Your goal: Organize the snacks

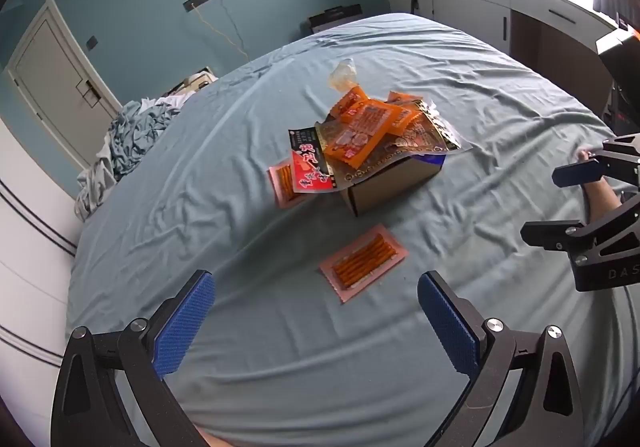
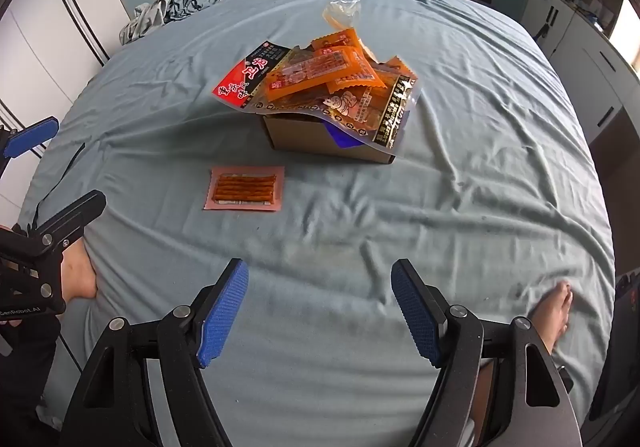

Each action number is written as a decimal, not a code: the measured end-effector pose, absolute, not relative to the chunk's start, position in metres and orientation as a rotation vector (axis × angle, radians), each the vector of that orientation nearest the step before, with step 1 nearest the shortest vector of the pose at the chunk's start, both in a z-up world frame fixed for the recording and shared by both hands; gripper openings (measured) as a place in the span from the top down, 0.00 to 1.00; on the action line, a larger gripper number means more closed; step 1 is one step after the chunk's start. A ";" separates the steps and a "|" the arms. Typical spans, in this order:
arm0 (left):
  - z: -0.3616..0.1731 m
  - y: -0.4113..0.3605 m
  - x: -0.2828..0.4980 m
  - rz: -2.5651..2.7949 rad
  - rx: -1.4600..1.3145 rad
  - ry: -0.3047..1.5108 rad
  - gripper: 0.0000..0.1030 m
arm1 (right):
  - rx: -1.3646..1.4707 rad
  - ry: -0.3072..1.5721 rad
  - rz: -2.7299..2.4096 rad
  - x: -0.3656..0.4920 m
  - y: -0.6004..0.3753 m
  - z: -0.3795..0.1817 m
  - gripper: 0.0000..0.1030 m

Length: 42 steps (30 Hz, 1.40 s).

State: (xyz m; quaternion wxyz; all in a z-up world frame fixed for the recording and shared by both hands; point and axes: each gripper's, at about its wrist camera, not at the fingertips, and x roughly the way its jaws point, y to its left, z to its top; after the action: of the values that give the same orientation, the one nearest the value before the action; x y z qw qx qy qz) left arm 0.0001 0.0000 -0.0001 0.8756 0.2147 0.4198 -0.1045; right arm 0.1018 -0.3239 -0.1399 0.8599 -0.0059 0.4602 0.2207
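The left wrist view shows a second pink snack pack (image 1: 285, 183) lying on the bed at about 9 o'clock from the cardboard box (image 1: 390, 183), partly tucked under the big red and black bag (image 1: 312, 163). The right wrist view does not show that pack; the box and the bag hide that spot. The right wrist view shows a bare foot (image 2: 554, 311) on the blue bed sheet (image 2: 480, 167) at about 4 o'clock, which the other view does not show.

The box sits in the middle of the bed, piled high with orange snack packs (image 2: 320, 75) that stick out over its top. One pink snack pack (image 2: 245, 189) with orange sticks lies flat on the sheet, just beside the box. From the right gripper (image 2: 320, 311) it is at about 11 o'clock, well apart. From the left gripper (image 1: 316, 323) it is at about 1 o'clock, near but not touching.

Both grippers hang low over the sheet and point toward the box. Each one has its blue fingers spread wide apart, with nothing between them.
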 end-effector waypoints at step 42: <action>-0.016 0.002 0.001 -0.222 0.440 0.928 0.00 | -0.048 1.008 0.463 0.109 -0.322 -0.152 0.29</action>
State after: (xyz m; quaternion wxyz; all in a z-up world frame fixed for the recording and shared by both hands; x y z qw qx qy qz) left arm 0.0009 0.0015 -0.0157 0.8652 0.2099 0.4430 -0.1058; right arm 0.1091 -0.3221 -0.1517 0.8499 -0.0226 0.4784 0.2198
